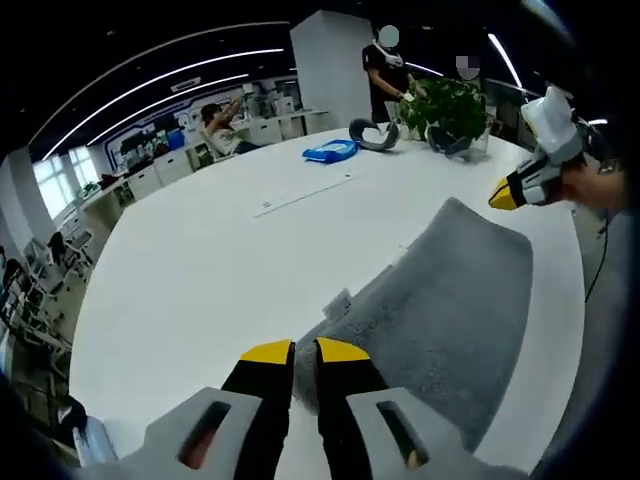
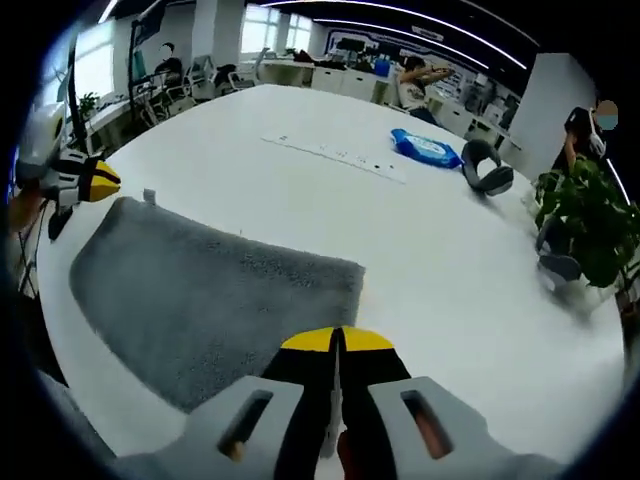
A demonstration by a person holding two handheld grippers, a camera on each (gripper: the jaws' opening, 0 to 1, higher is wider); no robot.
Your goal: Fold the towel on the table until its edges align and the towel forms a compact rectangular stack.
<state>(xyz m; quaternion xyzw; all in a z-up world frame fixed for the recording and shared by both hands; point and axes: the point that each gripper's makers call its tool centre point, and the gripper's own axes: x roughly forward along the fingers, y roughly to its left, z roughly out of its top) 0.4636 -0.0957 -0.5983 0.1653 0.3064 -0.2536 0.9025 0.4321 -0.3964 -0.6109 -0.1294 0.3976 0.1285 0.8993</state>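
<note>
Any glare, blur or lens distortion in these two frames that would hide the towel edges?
Left gripper view: fisheye bends the table rim, ceiling strips glare, but the grey towel stays sharp. Right gripper view: bright windows wash the far background; towel edges are crisp with slight shadow, and the plant is softly blurred.

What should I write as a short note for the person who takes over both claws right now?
Left claw: nearly shut, a thin gap shows, holding nothing, low over the towel's near edge.
Right claw: shut, empty, above the towel's other end.
Towel: grey, lying flat on the white table, looks like one layer, edges free.
Also on the table: blue pack, grey headset, potted plant.
Done: no fold visible.
Left: grip the corners, fold until the edges align, repeat to a compact stack.
</note>
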